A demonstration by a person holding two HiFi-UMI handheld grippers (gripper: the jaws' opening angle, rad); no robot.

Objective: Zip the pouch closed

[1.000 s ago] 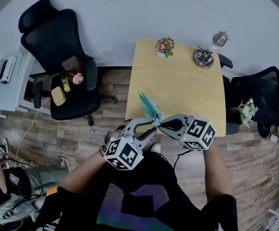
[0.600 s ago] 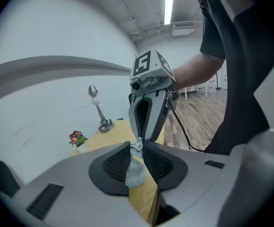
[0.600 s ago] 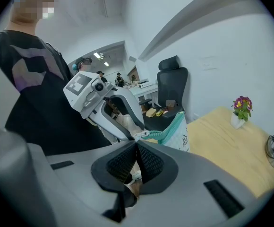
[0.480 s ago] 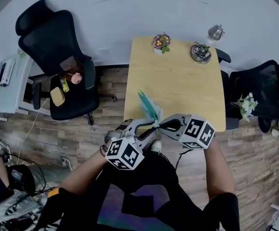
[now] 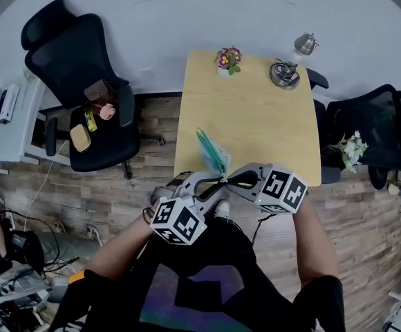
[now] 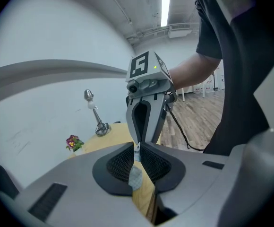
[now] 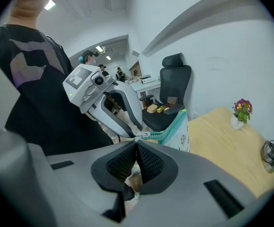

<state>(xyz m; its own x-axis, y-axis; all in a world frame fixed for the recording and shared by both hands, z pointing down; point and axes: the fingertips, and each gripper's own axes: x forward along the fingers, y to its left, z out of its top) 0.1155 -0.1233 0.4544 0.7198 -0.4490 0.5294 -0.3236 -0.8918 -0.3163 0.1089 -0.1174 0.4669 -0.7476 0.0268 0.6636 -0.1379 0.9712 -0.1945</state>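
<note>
One teal-edged pouch [image 5: 212,153] is held up in the air over the near edge of one wooden table [image 5: 256,116], close in front of the person. Two grippers meet tip to tip at its lower end. The left gripper [image 5: 218,183] has its jaws pressed together on a strip of the pouch's fabric. The right gripper [image 5: 229,182] has its jaws together too, pinching the pouch at the zip end, where the metal pull shows just past the tips. On the far side of the table stand one flower pot [image 5: 228,59] and one lamp [image 5: 294,68]. Two black chairs flank the table, one on the left [image 5: 83,68] and one on the right [image 5: 380,130]. Since a second ago both grippers have kept the same grip, and the pouch has barely moved.
</note>
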